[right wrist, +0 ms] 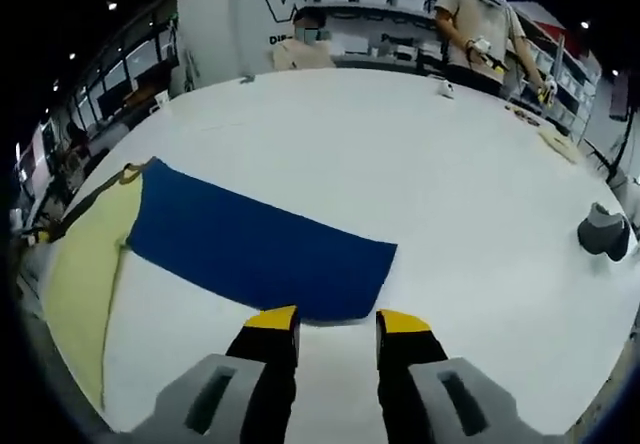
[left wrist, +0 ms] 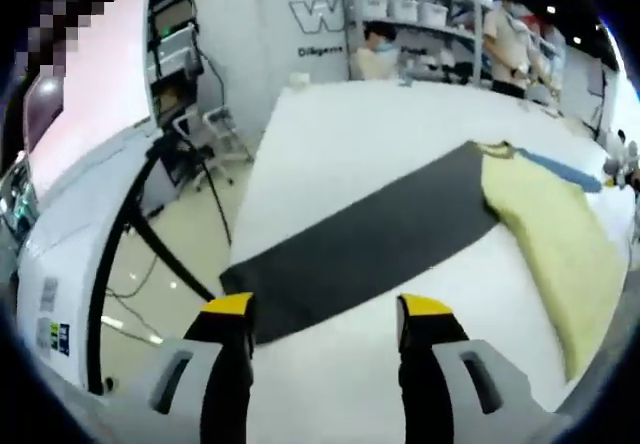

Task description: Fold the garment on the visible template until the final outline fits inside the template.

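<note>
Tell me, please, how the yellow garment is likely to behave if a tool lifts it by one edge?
The yellow garment lies flat with soft creases, so it will probably droop and fold rather than hold shape. It looks thin, so likely light. On the smooth white table it may slide or drag before lifting.

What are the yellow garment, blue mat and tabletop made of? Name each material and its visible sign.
Yellow garment: seemingly soft woven or knit fabric, matte; it lies limp with gentle wrinkles.
Blue mat: probably thin cloth or felt, matte, flat with a crisp edge.
Tabletop: smooth white hard surface, perhaps laminate; faint sheen, exact material unclear.
</note>
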{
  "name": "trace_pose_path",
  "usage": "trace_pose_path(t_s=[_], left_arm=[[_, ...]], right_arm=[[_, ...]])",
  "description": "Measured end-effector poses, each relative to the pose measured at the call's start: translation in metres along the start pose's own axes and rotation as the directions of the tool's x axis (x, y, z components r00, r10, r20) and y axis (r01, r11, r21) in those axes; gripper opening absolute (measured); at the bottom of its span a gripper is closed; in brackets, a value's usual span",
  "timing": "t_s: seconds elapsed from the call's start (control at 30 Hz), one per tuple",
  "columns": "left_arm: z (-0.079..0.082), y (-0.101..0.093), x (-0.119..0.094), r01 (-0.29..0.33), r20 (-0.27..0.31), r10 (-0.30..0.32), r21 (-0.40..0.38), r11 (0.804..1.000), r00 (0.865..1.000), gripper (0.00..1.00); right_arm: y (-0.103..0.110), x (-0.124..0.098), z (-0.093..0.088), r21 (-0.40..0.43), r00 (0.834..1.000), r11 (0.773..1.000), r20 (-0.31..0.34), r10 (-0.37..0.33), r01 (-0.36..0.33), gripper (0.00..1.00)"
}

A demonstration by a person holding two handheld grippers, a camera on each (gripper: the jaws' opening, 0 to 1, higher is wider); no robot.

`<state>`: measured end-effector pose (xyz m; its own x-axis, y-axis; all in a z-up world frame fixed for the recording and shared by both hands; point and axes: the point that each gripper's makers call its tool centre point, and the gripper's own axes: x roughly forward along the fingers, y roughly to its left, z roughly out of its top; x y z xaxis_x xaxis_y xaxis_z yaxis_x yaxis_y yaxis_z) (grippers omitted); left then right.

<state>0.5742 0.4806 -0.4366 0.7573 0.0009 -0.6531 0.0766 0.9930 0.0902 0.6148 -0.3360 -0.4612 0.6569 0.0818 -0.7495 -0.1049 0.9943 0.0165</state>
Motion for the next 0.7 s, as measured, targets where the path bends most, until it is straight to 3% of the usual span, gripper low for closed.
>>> trace_pose_path(t_s=[0.1, 0.2, 0.37, 0.6, 0.7], left_arm=[[-0.006, -0.01, 0.002, 0.052, -0.026, -0.051, 0.015, 0.999, 0.998, 0.57], [-0.019, -0.023, -0.004, 0.111, -0.062, -0.105, 0.087, 0.99, 0.993, 0.62], [-0.036, -0.044, -0.019, 0.15, -0.077, -0.141, 0.123, 0.981, 0.987, 0.67], [-0.053, -0.07, -0.03, 0.199, -0.101, -0.186, 0.15, 0.968, 0.977, 0.7], [-0.061, -0.09, -0.038, 0.228, -0.112, -0.215, 0.125, 0.966, 0.97, 0.69]], right_arm=[[0.017, -0.005, -0.002, -0.018, 0.999, 0.999, 0.015, 0.035, -0.034, 0.26], [0.029, -0.007, -0.007, -0.001, 0.998, 0.998, 0.031, 0.061, -0.061, 0.26], [0.05, -0.012, -0.021, -0.021, 0.996, 0.996, 0.015, 0.087, -0.087, 0.31], [0.062, -0.02, -0.031, -0.003, 0.994, 0.994, 0.007, 0.105, -0.105, 0.37], [0.08, -0.029, -0.039, -0.064, 0.991, 0.989, -0.002, 0.136, -0.136, 0.36]])
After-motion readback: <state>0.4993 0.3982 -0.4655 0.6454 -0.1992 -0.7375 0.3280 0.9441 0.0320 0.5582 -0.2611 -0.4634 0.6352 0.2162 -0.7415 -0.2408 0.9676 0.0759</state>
